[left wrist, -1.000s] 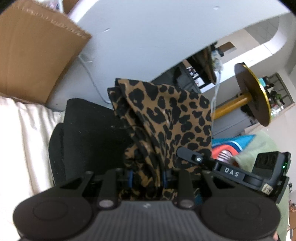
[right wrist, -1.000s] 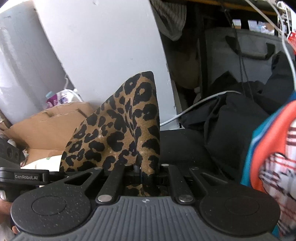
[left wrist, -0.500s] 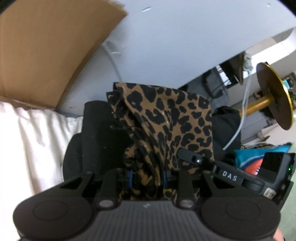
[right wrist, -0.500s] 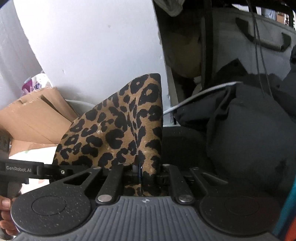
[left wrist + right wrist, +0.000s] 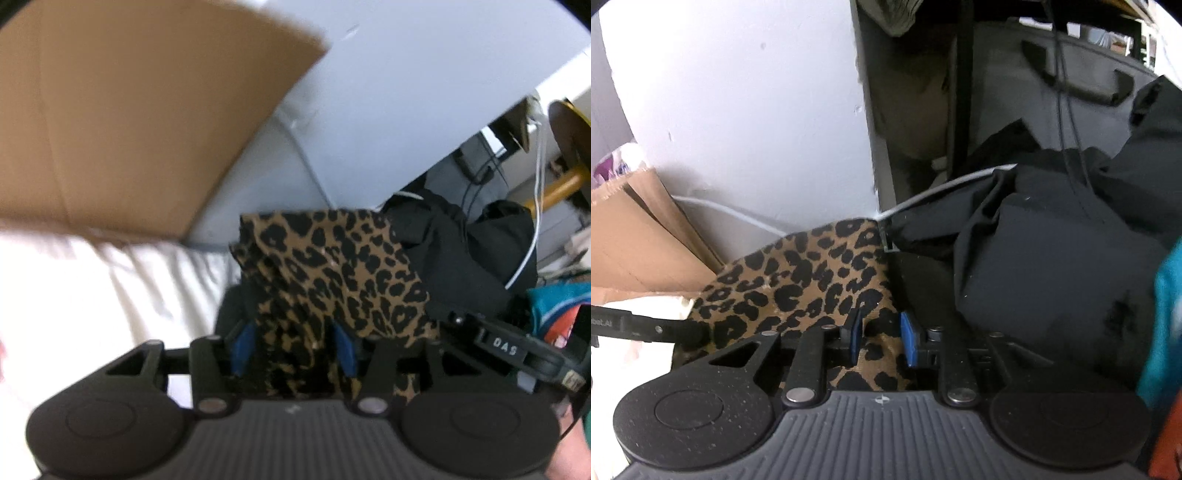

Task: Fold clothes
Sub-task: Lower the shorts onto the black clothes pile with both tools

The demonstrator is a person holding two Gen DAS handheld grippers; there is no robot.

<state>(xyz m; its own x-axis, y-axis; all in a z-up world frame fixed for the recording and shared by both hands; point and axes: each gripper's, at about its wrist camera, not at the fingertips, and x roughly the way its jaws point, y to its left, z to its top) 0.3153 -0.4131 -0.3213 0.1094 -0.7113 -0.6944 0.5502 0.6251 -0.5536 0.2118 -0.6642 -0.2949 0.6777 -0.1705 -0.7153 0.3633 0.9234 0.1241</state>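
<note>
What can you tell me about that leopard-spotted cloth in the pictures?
The leopard-print cloth is a thin woven-looking fabric, tan with black spots. It lies bunched and creased, not yet a neat fold, low over dark clothing beside a white sheet. The left tongs have cloth bunched between their parted blue pads. In the right view the cloth passes between the right tongs, whose blue pads stand apart, so they look open. A cardboard box stands behind it.

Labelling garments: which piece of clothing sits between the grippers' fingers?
The leopard-print garment, tan with black spots. It lies between the blue pads of the left gripper and the right gripper; the black clothes lie beside it, untouched.
</note>
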